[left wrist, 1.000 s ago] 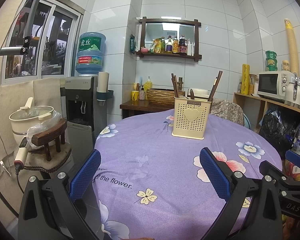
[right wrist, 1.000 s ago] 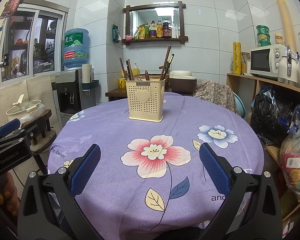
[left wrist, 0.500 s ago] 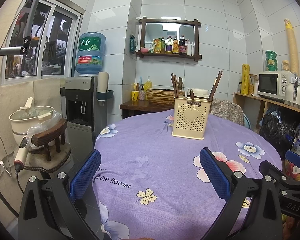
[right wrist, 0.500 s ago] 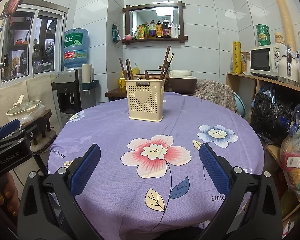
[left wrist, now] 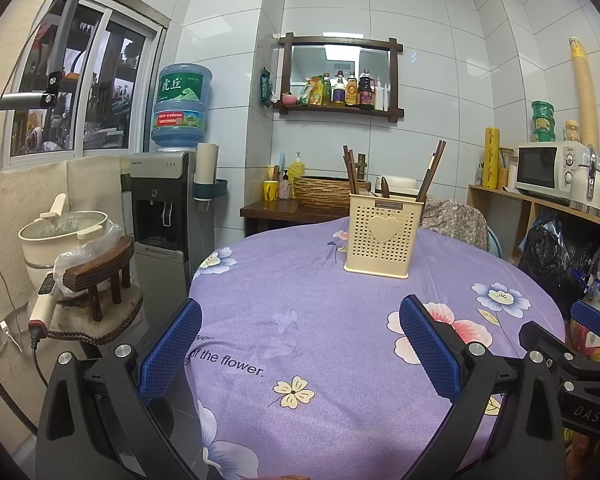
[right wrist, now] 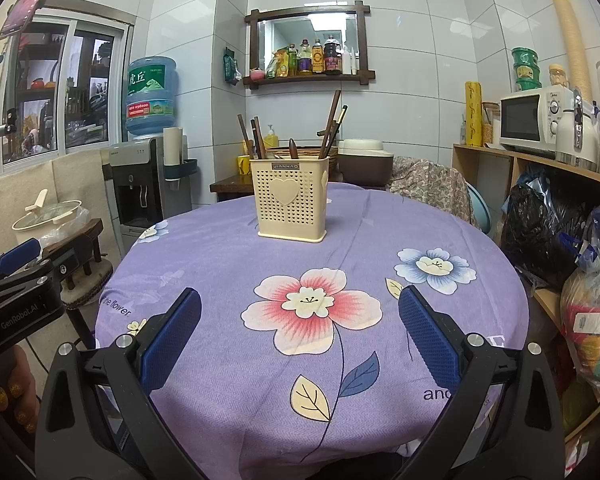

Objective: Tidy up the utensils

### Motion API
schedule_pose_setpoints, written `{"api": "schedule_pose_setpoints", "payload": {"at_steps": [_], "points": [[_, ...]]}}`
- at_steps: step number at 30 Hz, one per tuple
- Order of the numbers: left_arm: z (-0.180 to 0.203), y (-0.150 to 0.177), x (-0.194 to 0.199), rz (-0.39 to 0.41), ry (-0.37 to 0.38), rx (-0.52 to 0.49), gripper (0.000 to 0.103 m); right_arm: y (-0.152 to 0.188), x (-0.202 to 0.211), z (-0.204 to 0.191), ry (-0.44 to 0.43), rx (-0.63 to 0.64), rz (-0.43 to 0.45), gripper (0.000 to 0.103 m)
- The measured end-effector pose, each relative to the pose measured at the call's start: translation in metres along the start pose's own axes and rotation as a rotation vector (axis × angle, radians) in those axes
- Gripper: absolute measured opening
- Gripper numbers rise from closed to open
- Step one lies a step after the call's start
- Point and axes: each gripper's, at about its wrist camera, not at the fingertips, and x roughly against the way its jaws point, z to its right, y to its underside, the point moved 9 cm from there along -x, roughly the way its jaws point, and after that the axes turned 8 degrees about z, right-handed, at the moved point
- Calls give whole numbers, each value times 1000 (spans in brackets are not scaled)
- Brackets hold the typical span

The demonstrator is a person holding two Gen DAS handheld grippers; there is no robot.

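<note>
Utensils (right wrist: 332, 122) of dark wood stand upright and leaning in a cream perforated holder (right wrist: 291, 204) toward the far side of the round counter (right wrist: 228, 360), which wears a purple cloth printed with flowers. Working down in size from that counter: a water dispenser (left wrist: 168, 204) topped by a blue bottle (left wrist: 181, 106) stands against the tiled wall to its left, a microwave (right wrist: 534, 120) sits on a wooden shelf unit to the right, and a dark-framed wall shelf (left wrist: 340, 76) carries a row of bottles above. The holder, with a heart on its front face, stands well apart from both of your tools. Your left gripper (left wrist: 300, 344) hovers over the near left edge of the counter, its blue-padded fingers (left wrist: 170, 350) spread wide with nothing between them. Your right gripper (right wrist: 300, 338) hovers over the near edge too, above the large pink flower (right wrist: 312, 308), its jaws equally wide apart and holding nothing. In the left wrist view the right gripper's black body shows at the lower right; in the right wrist view the left one shows at the lower left, held in your hand (right wrist: 8, 392). Smallest in view, the utensil handles split into a cluster at the holder's left side, a short one in the middle and a leaning pair at its right.
</note>
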Motion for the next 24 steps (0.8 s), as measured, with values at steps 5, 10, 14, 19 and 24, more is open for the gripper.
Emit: {"api": "schedule_pose_setpoints", "payload": {"at_steps": [5, 10, 14, 19, 24], "points": [[0, 0, 0, 0, 1, 0, 98, 1, 0, 0, -1, -1, -2, 97], [0, 0, 0, 0, 0, 1, 98, 1, 0, 0, -1, -2, -2, 97], [0, 0, 0, 0, 0, 0, 98, 2, 0, 0, -1, -3, -2, 97], [0, 0, 0, 2, 0, -2, 98, 1, 0, 0, -1, -3, -3, 97], [-1, 1, 0, -4, 2, 3, 98, 1, 0, 1, 0, -3, -3, 97]]}}
